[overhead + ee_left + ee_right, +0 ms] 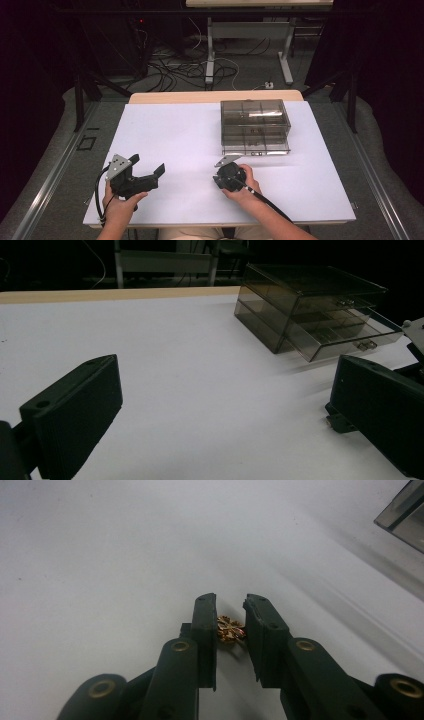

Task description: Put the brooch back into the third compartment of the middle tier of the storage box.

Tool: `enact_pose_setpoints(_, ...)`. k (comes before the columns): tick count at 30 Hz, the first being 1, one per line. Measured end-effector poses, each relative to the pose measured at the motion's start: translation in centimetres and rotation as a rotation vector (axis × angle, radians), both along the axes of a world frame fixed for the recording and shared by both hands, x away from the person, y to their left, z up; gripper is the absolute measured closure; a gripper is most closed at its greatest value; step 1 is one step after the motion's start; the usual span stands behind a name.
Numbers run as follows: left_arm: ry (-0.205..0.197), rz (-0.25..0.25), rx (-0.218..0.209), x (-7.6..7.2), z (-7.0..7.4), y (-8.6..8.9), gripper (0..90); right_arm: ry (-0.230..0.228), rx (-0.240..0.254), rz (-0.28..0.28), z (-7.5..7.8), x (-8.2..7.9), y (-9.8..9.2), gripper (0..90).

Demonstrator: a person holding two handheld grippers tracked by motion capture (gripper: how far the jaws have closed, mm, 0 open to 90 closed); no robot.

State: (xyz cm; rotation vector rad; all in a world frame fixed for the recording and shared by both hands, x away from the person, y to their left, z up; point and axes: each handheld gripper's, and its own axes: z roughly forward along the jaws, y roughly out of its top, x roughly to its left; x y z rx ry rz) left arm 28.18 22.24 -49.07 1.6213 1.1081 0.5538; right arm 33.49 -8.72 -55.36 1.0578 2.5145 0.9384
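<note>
Two grippers, one drawer box (255, 127), one trinket.
My left gripper (150, 172) gapes at lower left; my right gripper (230, 612) pinches one small gold trinket (230, 629).

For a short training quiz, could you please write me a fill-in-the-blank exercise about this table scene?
1. The right gripper is closed on a small ____-coloured ornament.
2. The left gripper has its jaws wide ____ over the white table.
3. The smoky clear drawer box stands on the table's far ____ side, seen from the person.
4. The box's lowest drawer is pulled slightly ____.

Missing words: gold; open; right; out
</note>
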Motion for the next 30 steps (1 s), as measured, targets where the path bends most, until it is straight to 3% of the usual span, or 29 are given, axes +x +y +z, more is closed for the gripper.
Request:
enact_pose_setpoints(7, 0.001, 0.001, -0.003, 0.0, -0.01, -0.03, 0.3, -0.008, -0.008, 0.01, 0.03, 0.13, -0.12, 77.4)
enact_pose_setpoints(10, -0.001, 0.001, 0.0, 0.0, 0.0, -0.01, 0.3, 0.006, 0.003, -0.003, 0.05, 0.01, -0.08, 77.8)
enact_pose_setpoints(20, -0.001, 0.0, -0.002, 0.0, -0.01, -0.04, 0.3, -0.015, 0.029, -0.007, 0.23, 0.11, -0.36, 82.4)
enact_pose_setpoints(30, -0.001, 0.0, 0.0, -0.01, -0.01, 0.0, 0.3, -0.006, 0.03, -0.002, 0.34, 0.15, -0.41, 83.6)
